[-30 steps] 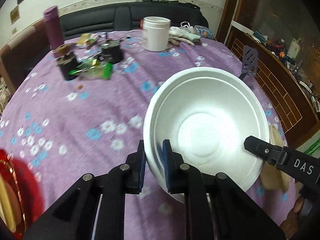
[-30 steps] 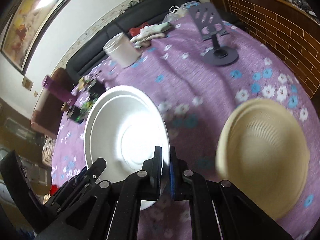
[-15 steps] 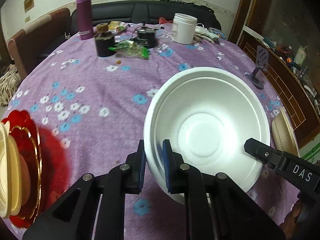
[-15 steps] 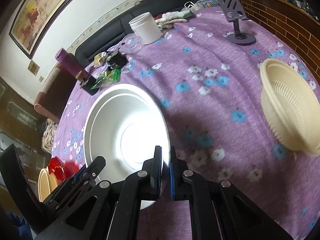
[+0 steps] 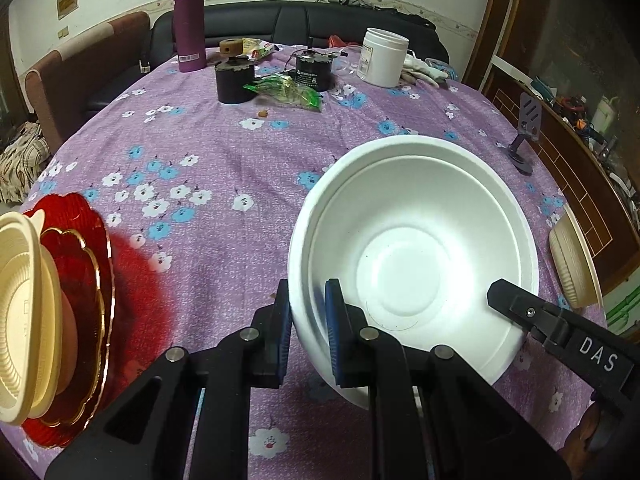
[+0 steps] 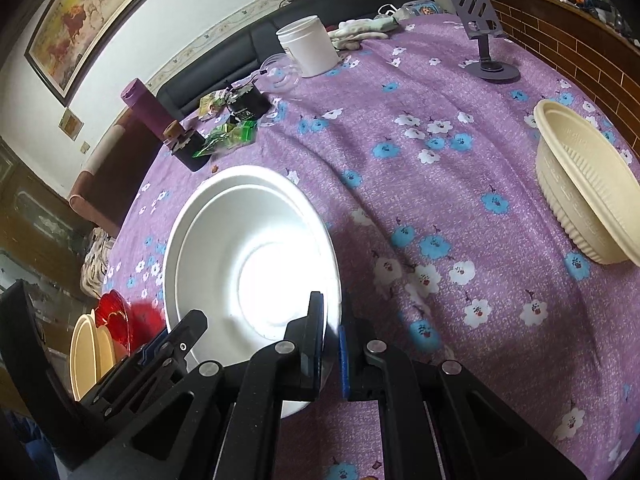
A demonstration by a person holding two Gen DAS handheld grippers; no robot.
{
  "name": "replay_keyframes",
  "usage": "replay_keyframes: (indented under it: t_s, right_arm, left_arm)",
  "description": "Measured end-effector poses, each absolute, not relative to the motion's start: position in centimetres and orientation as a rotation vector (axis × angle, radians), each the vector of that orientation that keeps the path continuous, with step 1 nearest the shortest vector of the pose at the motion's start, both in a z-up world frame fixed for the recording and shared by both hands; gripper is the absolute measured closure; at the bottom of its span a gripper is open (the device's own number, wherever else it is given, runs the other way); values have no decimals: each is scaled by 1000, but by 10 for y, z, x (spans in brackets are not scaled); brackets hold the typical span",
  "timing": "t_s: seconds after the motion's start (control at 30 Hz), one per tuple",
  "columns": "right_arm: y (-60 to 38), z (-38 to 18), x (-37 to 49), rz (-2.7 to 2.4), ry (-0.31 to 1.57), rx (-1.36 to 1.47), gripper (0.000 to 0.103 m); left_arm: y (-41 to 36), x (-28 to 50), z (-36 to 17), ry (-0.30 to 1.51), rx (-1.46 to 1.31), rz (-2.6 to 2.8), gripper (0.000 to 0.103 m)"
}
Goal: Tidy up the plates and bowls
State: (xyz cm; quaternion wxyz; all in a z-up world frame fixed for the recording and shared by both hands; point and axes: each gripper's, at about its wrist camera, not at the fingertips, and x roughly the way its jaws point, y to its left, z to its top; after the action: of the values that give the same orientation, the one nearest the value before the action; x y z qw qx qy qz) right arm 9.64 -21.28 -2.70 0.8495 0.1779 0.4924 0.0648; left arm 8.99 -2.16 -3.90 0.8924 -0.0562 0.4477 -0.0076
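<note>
Left claw [image 5: 307, 326]: closed on the near-left rim of the white bowl [image 5: 416, 256], one blue pad inside the wall, one outside. Right claw [image 6: 331, 338]: clamped on the same bowl's rim at the opposite near side, its finger tip also visible in the left wrist view at the bowl's right rim. The bowl is held tilted above the bench [image 5: 224, 168], clear of the purple flowered cloth, over the near-middle of the bench (contact with the cloth cannot be ruled out beneath it).

Outward, left: a red plate [image 5: 86, 264] at the near-left edge carries stacked cream bowls [image 5: 20, 300]. Outward, right: a cream ribbed bowl [image 6: 588, 196] sits alone near the right edge. Open cloth lies between the held bowl and both stacks, and across the bench's middle.

Far edge: purple bottle [image 5: 189, 24], black cylinder [image 5: 235, 82], green packet [image 5: 288, 92], white jar [image 5: 384, 62]. Phone stand [image 6: 486, 46] at far right.
</note>
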Motion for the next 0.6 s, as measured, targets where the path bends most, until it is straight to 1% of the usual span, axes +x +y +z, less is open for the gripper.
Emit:
replay_keyframes:
  t_s: [0.6]
  right_arm:
    - [-198,-23,83,149,1009,332,97]
  left_arm:
    - [-11,75,-37,920,-116,-2,90]
